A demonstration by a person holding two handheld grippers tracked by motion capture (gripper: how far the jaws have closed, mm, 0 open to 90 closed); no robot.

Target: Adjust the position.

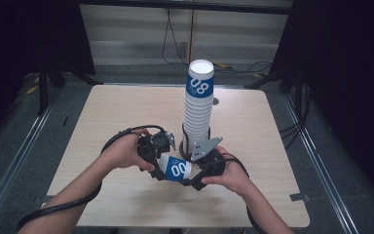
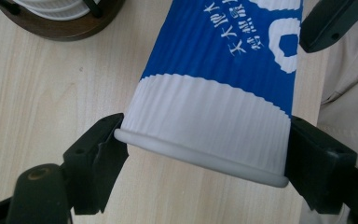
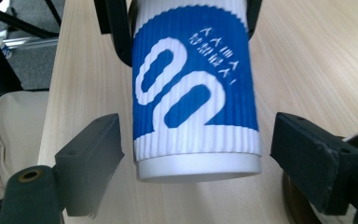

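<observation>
Cup (image 1: pixel 175 169) held sideways between two grippers
Left gripper (image 2: pixel 200 154) is clamped on its rim; right gripper (image 3: pixel 191 158) jaws sit apart around its base, stack (image 1: pixel 198 105) at 12 o'clock.

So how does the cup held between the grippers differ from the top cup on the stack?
The held cup lies on its side above the table; the top cup stands upright on the stack. The held cup is alone, its rim clamped by the left gripper, with the right gripper open around its base; the top cup is nested and untouched. Both are white ribbed paper cups with blue bands.
</observation>
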